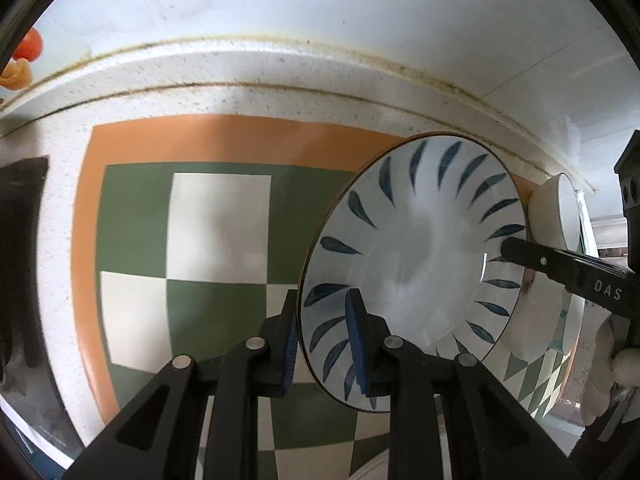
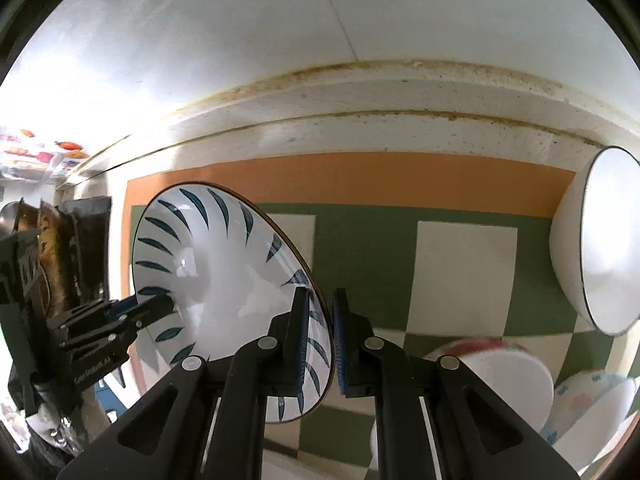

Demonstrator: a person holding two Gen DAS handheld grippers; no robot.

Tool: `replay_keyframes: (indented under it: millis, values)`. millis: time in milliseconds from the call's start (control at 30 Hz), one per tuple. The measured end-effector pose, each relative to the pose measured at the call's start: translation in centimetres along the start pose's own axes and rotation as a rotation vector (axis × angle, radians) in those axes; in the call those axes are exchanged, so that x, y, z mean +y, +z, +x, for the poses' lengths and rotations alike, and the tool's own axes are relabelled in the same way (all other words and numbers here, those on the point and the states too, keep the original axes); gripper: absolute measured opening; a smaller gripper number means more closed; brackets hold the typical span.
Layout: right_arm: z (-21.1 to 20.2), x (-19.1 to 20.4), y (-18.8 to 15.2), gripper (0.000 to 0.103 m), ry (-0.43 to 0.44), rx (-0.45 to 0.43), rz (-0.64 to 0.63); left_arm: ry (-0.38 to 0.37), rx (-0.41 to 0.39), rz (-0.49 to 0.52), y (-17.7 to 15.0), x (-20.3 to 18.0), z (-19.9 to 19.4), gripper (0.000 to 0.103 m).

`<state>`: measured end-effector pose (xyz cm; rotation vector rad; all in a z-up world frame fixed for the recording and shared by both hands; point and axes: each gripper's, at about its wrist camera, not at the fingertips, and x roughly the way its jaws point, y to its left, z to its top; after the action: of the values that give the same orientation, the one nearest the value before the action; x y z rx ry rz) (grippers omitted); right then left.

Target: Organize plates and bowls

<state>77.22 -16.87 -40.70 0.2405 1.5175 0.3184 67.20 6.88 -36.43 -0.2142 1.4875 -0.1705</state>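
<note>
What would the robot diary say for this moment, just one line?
left gripper: shut on plate rim | right gripper: shut on opposite rim | plate: held over checkered mat | white bowl: aside

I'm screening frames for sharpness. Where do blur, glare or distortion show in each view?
Left wrist view: fisheye bends the counter edge; the plate centre is smeared.
Right wrist view: glare washes the wall; the lower bowls are blurred.
</note>
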Motion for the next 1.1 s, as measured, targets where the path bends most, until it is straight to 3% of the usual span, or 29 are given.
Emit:
replay_keyframes:
  millis: [267, 567, 833, 1100]
  values:
    - [-3.5, 1.0, -4.2, 0.013, 0.023, -0.021, -0.005, 0.008, -0.005, 0.03, -3.0, -1.2, -3.1, 0.02]
    - [-5.1, 1.0, -11.7, 0.013, 0.014, -0.02, -0.018, 0.014, -0.034, 0.083, -8.5, -2.9, -5.8, 0.02]
    - [-4.8, -0.5, -19.0, 0.013, 0.031, 0.013, -0.013, 0.034, -0.002, 0.112, -14.4, -4.4, -4.9, 0.02]
    - [-3.0, -2.0, -24.2, 0.013, 0.047, 0.06, -0.018, 0.045, 0.047, 0.107, -19.0, -4.9, -3.1, 0.02]
